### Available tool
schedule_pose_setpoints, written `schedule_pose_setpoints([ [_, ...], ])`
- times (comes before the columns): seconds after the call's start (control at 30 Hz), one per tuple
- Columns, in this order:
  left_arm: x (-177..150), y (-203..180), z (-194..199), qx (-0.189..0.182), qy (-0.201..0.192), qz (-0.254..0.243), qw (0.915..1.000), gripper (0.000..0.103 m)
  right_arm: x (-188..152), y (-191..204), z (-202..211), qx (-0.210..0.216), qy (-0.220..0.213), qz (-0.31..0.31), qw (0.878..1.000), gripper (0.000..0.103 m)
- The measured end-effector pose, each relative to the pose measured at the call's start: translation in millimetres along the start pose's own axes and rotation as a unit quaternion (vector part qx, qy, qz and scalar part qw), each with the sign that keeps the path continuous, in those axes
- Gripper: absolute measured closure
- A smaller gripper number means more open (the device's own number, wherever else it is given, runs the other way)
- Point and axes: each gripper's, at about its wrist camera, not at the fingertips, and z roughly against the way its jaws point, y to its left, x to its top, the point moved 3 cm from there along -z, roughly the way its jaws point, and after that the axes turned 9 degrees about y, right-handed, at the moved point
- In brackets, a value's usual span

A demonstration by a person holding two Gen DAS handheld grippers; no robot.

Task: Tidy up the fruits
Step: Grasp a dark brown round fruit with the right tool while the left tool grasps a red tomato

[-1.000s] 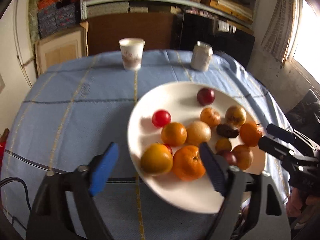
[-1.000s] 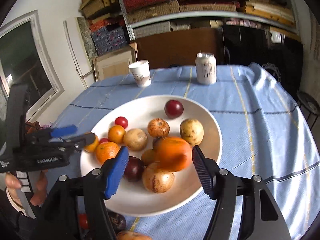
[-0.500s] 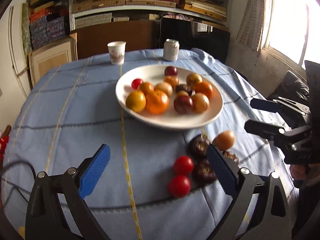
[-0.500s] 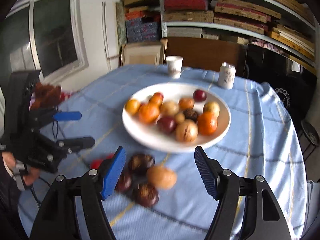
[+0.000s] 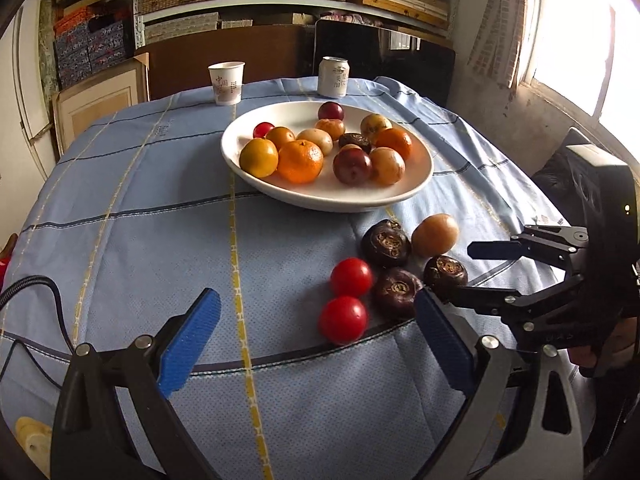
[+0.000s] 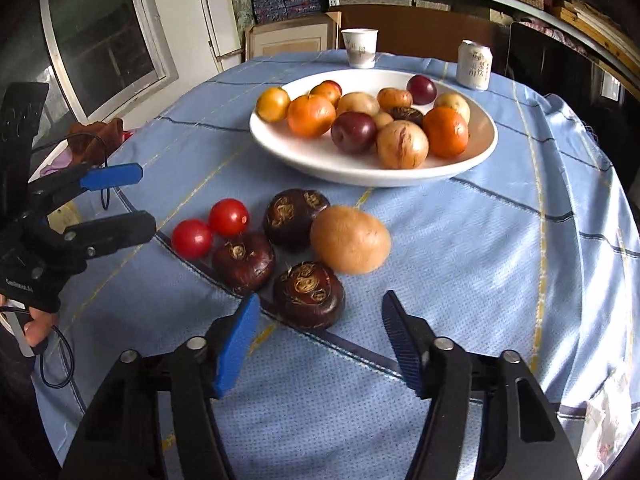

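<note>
The fingers of the left gripper (image 5: 316, 344) were spread wide over the blue cloth (image 5: 140, 240), with nothing held or touched; two smooth red tomatoes (image 5: 343, 319) lay just ahead of them. The fingers of the right gripper (image 6: 320, 336) were set about half apart and had just been closing, and a dark, rough-skinned round fruit (image 6: 309, 295) lay just in front of the gap, untouched as far as could be seen. Beside it two more dark fruits (image 6: 243, 261) and a tan oval fruit (image 6: 350, 239) were clustered on the tabletop, near the front edge of the white bowl (image 6: 360, 168). In the bowl, glossy oranges, yellow-brown fruits and dark red plums were heaped together. The cloth was woven, crossed by yellow and dark stripes. Behind the bowl stood a paper cup (image 5: 226, 82) and a white can (image 5: 333, 77), both printed with characters that could not be read.
</note>
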Motion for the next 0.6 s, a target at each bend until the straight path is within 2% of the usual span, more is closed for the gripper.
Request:
schedule_pose_setpoints([
  [0.47, -3.5, 1.0, 0.0, 0.002, 0.003, -0.001, 1.0, 0.008, 1.5, 4.3, -11.4, 0.005, 0.005, 0.007, 1.0, 0.061],
  [0.6, -4.2, 0.0, -2.3, 0.0, 0.006, -0.005, 1.0, 0.008, 0.6, 6.2, -7.6, -0.003, 0.002, 0.016, 1.0, 0.062],
])
